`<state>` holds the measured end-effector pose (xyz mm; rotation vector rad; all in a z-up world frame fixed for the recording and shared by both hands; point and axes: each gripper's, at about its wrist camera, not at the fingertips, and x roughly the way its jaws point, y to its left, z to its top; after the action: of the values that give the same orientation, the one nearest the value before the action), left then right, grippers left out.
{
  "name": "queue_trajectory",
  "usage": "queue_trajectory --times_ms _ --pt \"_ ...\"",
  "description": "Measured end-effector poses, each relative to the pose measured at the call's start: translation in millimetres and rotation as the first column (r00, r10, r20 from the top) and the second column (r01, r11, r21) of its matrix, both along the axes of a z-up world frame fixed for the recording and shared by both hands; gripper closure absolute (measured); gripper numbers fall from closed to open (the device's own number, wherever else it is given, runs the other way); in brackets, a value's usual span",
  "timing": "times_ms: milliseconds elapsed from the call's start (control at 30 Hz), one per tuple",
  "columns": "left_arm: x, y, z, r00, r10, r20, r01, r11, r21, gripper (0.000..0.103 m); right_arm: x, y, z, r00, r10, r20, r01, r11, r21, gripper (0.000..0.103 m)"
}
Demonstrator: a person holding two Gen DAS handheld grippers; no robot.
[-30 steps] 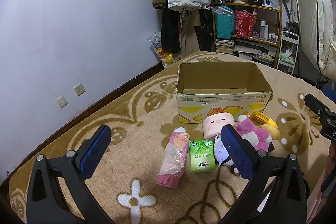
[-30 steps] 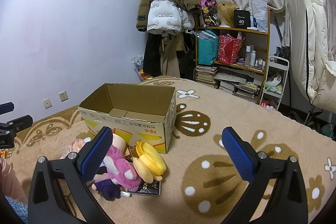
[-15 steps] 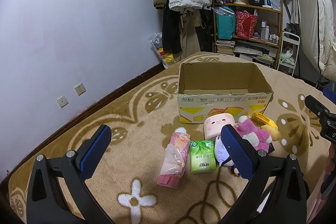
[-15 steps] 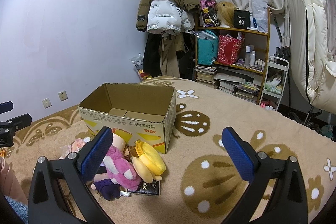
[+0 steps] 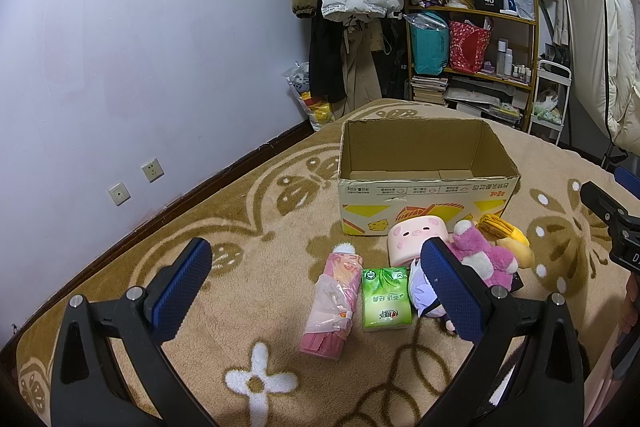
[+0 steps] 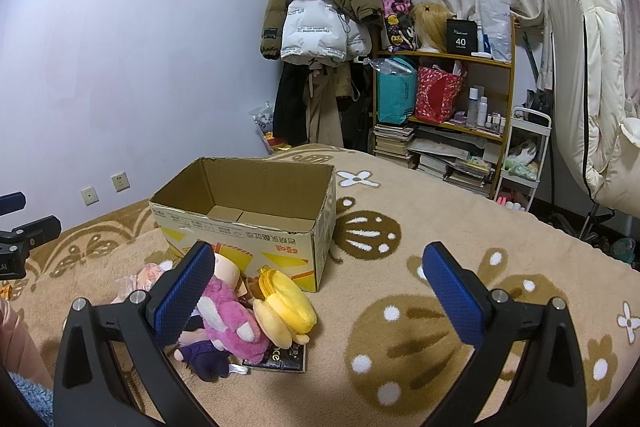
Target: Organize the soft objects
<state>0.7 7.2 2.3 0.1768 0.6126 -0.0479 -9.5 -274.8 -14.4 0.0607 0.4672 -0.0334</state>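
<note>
An open empty cardboard box (image 5: 424, 183) stands on the patterned carpet; it also shows in the right wrist view (image 6: 248, 223). In front of it lie a pink pig cushion (image 5: 412, 239), a magenta plush bear (image 5: 486, 259), a yellow plush (image 5: 508, 239), a purple plush (image 5: 422, 291), a green tissue pack (image 5: 385, 301) and a pink bagged roll (image 5: 334, 303). My left gripper (image 5: 316, 291) is open and empty, above and short of the pile. My right gripper (image 6: 320, 295) is open and empty, to the right of the bear (image 6: 228, 319) and yellow plush (image 6: 286, 305).
A black booklet (image 6: 280, 357) lies under the toys. A wooden shelf (image 6: 448, 95) with bags and books, a coat rack (image 6: 324, 27) and a white trolley (image 6: 524, 155) stand at the back. The wall with sockets (image 5: 136, 179) runs along the left.
</note>
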Motion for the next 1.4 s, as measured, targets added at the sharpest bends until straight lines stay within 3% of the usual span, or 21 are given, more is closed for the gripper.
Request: queue_trajectory --times_ms 633,900,1200,1400 --pt "0 2 0 1.000 0.006 -0.009 -0.006 1.000 -0.013 0.000 2 -1 -1 1.000 0.002 -0.006 -0.002 1.000 -0.003 0.000" --pt "13 10 -3 0.995 0.002 -0.098 -0.011 0.996 -0.091 0.000 9 5 0 0.999 0.036 -0.041 -0.036 0.999 -0.004 0.000" --pt "40 -7 -9 0.992 -0.009 -0.123 0.009 1.000 0.000 0.000 28 15 -10 0.991 0.092 -0.101 -0.089 0.995 0.034 0.000" --pt "68 -12 -15 0.979 -0.034 -0.199 0.033 0.999 -0.009 0.000 48 17 -20 0.983 0.121 -0.136 -0.111 0.991 0.080 0.000"
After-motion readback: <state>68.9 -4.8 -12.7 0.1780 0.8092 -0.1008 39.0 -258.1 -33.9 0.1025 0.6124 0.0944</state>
